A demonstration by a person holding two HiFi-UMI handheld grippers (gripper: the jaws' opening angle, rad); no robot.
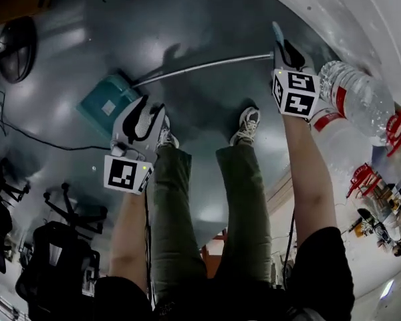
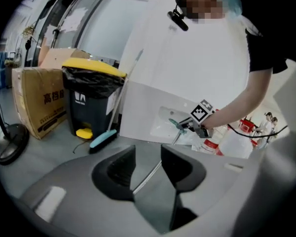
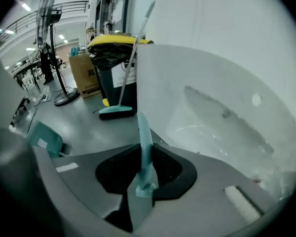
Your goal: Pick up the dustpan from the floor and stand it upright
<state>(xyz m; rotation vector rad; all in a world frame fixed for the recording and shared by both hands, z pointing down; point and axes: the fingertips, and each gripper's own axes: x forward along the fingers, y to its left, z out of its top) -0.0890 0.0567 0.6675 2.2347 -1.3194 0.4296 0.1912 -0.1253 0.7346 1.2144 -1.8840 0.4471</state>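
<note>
The dustpan (image 1: 105,103) is a teal pan on a long metal rod (image 1: 207,65) that ends in a teal grip (image 3: 144,147). My right gripper (image 1: 281,45) is shut on that grip, and in the right gripper view (image 3: 145,157) the grip stands up between the pads. The pan (image 3: 42,139) hangs low at that view's left. My left gripper (image 1: 144,109) sits beside the pan's near edge, above the person's shoe. In the left gripper view its jaws (image 2: 148,154) stand apart. The thin rod (image 2: 150,174) shows through the gap, running up to the right gripper (image 2: 180,126).
A black bin with a yellow lid (image 2: 89,102) has a teal broom (image 2: 102,139) leaning on it, beside a cardboard box (image 2: 37,105). A fan base (image 1: 17,49) and office chairs (image 1: 60,246) stand left. Big water bottles (image 1: 361,99) and a white basin (image 3: 222,122) lie right.
</note>
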